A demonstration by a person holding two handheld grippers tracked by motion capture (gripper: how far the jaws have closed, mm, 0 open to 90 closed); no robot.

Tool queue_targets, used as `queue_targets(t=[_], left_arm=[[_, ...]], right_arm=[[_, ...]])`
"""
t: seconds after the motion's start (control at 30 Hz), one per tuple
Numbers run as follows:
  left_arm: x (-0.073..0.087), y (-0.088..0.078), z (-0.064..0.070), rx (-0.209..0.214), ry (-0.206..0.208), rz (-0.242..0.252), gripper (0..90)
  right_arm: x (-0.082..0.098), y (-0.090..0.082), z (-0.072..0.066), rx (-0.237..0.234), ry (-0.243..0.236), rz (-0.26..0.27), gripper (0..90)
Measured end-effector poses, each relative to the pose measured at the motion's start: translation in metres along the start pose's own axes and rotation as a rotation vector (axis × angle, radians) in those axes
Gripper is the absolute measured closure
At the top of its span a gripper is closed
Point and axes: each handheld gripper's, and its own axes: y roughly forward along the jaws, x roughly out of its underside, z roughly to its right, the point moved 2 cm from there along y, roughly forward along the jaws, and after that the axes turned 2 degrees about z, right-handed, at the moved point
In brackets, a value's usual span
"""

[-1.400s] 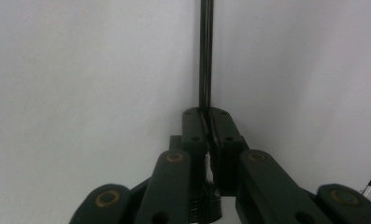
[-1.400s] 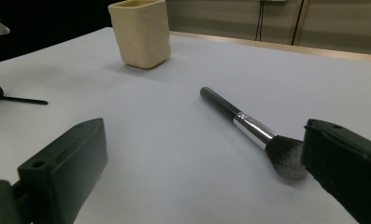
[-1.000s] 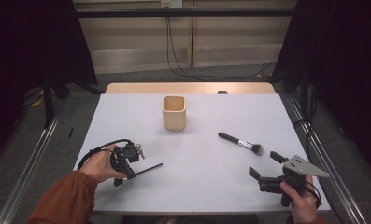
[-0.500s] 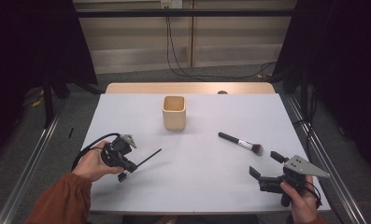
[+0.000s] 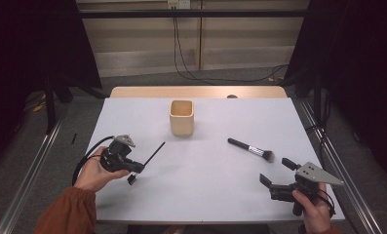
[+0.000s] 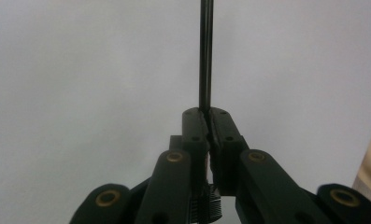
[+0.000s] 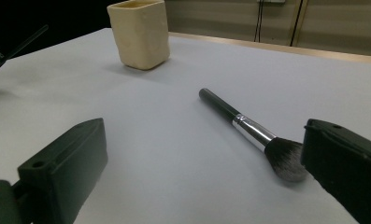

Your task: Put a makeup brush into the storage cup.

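Thin black rod (image 6: 205, 56) clamped in my left gripper (image 5: 130, 168); right gripper (image 5: 278, 171) gapes by brush (image 5: 252, 149); cup (image 5: 182, 117) toward table's (image 5: 205, 195) far edge.

Dark cables (image 5: 181, 53) along the back wall (image 5: 147, 34)

No text, label, brand, number or sign can be read anywhere in these frames.
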Motion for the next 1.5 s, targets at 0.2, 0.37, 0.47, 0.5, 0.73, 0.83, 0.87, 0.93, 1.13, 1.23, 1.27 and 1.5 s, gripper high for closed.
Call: queue_targets(t=[0.2, 0.37, 0.47, 0.5, 0.73, 0.83, 0.87, 0.93, 1.13, 1.23, 1.27, 1.5], left_arm=[[0.005, -0.004, -0.002, -0.035, -0.052, 0.117, 86.0], [0.006, -0.007, 0.004, -0.043, -0.059, 0.206, 85.9], [0.006, -0.007, 0.008, -0.032, -0.064, 0.265, 85.9], [0.006, -0.007, 0.009, -0.032, -0.062, 0.279, 85.9], [0.001, -0.005, 0.02, -0.032, -0.027, 0.343, 85.9], [0.0, -0.006, 0.027, -0.015, -0.015, 0.364, 85.9], [-0.002, -0.006, 0.03, -0.011, -0.007, 0.371, 85.8], [-0.004, -0.006, 0.034, 0.001, -0.006, 0.387, 85.8], [-0.01, -0.001, 0.049, 0.034, 0.028, 0.403, 85.8], [-0.017, 0.001, 0.058, 0.053, 0.051, 0.409, 85.6], [-0.019, 0.002, 0.06, 0.063, 0.057, 0.408, 85.6], [-0.028, 0.011, 0.068, 0.104, 0.071, 0.399, 85.6]], right_arm=[[0.0, 0.0, 0.0, 0.0, 0.002, -0.001, 0.5], [0.0, 0.0, -0.001, -0.001, 0.0, 0.0, 0.5], [0.0, 0.0, 0.0, 0.001, 0.002, 0.001, 0.5], [0.0, 0.0, 0.0, 0.001, 0.004, 0.001, 0.4], [0.0, 0.001, 0.0, 0.001, 0.006, 0.001, 0.5], [0.0, 0.001, -0.001, 0.001, 0.008, 0.003, 0.4], [0.0, 0.001, -0.001, 0.0, 0.009, 0.004, 0.4], [0.0, 0.001, 0.0, -0.002, 0.011, 0.003, 0.5], [-0.001, 0.001, -0.002, -0.02, 0.009, 0.009, 0.5], [-0.002, 0.001, -0.005, -0.041, 0.014, 0.012, 0.3], [-0.002, 0.001, -0.005, -0.045, 0.012, 0.013, 0.3], [-0.006, 0.005, -0.005, -0.071, 0.008, 0.015, 0.2]])
